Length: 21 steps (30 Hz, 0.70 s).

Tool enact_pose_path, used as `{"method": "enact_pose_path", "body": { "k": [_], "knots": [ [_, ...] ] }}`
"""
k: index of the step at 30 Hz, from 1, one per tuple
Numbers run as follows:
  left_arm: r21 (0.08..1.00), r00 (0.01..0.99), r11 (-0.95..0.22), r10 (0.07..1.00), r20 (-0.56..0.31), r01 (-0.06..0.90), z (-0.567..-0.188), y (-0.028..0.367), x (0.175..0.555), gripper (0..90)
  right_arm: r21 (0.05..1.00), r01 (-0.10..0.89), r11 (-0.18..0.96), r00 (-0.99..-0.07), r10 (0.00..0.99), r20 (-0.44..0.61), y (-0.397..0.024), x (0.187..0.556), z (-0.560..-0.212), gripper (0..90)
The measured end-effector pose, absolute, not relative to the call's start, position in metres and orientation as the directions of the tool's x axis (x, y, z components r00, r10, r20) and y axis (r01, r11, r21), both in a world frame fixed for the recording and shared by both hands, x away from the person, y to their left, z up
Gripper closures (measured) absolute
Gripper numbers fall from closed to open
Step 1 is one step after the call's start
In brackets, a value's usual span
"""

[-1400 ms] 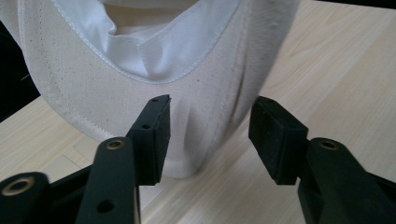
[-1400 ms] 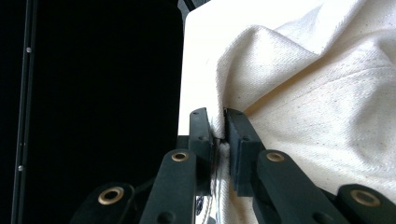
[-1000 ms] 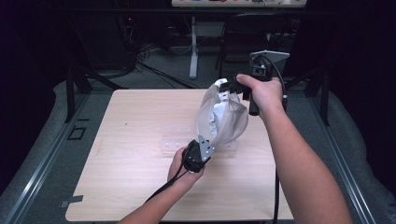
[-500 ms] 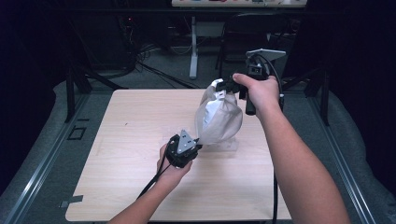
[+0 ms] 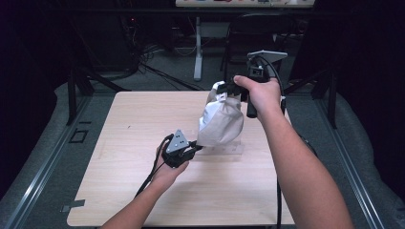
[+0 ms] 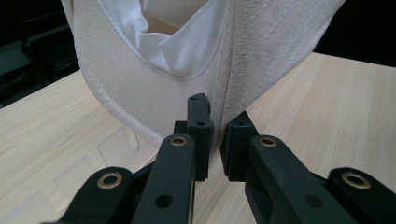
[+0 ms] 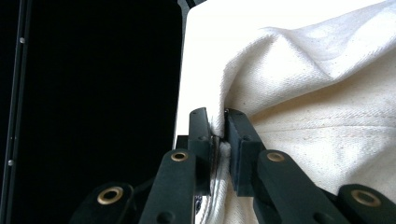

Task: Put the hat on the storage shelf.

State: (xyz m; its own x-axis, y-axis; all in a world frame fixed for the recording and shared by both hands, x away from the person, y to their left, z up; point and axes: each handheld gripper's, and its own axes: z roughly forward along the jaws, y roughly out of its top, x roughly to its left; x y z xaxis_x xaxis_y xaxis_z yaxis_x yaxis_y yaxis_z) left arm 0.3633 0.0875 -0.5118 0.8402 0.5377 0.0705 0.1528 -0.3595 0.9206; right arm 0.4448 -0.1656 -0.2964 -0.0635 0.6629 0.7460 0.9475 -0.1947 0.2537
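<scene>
High view: the pale wooden bench (image 5: 119,157) carries a flat clear plastic piece (image 5: 224,149) that is hard to make out, partly covered by the cream cloth bag (image 5: 220,121) hanging over it. The bag is lifted off the bench, pinched at top and bottom; what it holds, if anything, is hidden. The person's right arm reaches far forward and raised, the right hand (image 5: 260,93) wrapped around the right hand-held gripper (image 5: 225,88), whose jaws are buried in the bag's top edge. The left forearm comes in low, the left hand (image 5: 169,167) cupping the left hand-held gripper (image 5: 193,145) from below, aimed at the bag's lower corner.

In the right gripper view the jaws stand nearly together, clamping a bunched fold of the cloth. In the left gripper view the jaws are narrow with the bag's thin lower edge running down between them; the bag's white lining shows above, its top cut off by the frame.
</scene>
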Motion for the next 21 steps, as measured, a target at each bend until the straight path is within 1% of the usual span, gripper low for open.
{"method": "enact_pose_path", "body": {
  "k": [4, 9, 15, 21],
  "knots": [
    [0.926, 0.846, -0.342, 0.530, 0.051, 0.158, -0.517, 0.087, 0.367, 84.5, 0.255, 0.947, -0.194, -0.062, 0.670, 0.740, -0.166, 0.445, -0.298, 81.5],
    [0.924, 0.834, -0.345, 0.548, 0.057, 0.164, -0.522, 0.087, 0.365, 84.5, 0.248, 0.950, -0.188, -0.060, 0.670, 0.740, -0.165, 0.447, -0.304, 81.6],
    [0.914, 0.809, -0.350, 0.587, 0.044, 0.204, -0.523, 0.086, 0.360, 85.1, 0.240, 0.956, -0.167, -0.071, 0.665, 0.743, -0.156, 0.447, -0.309, 81.5],
    [0.905, 0.775, -0.334, 0.632, 0.009, 0.262, -0.527, 0.084, 0.356, 85.1, 0.236, 0.962, -0.137, -0.083, 0.678, 0.731, -0.152, 0.447, -0.311, 81.4]
  ]
}}
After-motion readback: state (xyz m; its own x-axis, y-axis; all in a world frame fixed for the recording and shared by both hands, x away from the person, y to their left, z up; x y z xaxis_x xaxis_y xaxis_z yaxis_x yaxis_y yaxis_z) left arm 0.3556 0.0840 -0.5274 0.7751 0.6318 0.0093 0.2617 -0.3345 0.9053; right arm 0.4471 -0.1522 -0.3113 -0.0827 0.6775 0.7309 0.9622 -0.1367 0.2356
